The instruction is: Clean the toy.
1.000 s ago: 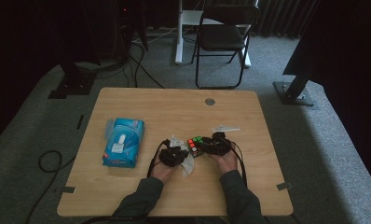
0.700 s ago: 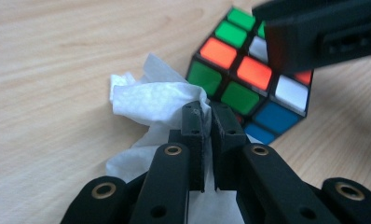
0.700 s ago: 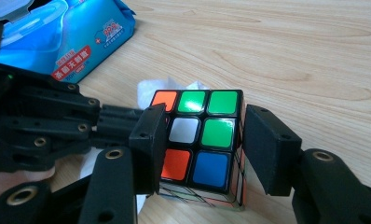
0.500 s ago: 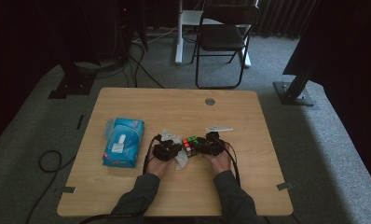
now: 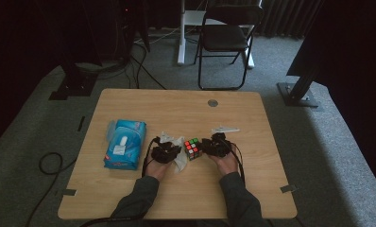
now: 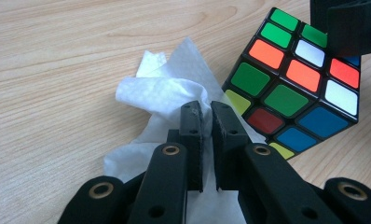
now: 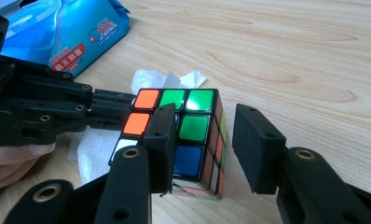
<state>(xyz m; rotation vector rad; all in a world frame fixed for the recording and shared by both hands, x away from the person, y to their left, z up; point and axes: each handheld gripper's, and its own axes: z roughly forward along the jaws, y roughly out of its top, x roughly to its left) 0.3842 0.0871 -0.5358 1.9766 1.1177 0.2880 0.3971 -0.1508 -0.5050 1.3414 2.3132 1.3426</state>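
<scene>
The right claw (image 7: 200,149) has just been closing around the multicoloured plastic puzzle cube (image 7: 193,135) — not yet pressing — while the left claw (image 6: 206,114) pinches the white paper tissue (image 6: 160,88), ready for wiping.

You have one table (image 5: 129,198) in front of you. On it count one puzzle cube (image 5: 192,148) near the centre, one crumpled white tissue (image 5: 175,150) at about nine o'clock from the cube, one blue pack of wipes (image 5: 124,150) farther out at nine o'clock, and one small white strip (image 5: 225,128) at about one o'clock from the cube. One round grey disc (image 5: 213,102) sits in the tabletop at twelve o'clock. You hold two grippers: the left gripper (image 5: 175,147) and the right gripper (image 5: 206,145). Beyond the table stands one folding chair (image 5: 226,38).
</scene>
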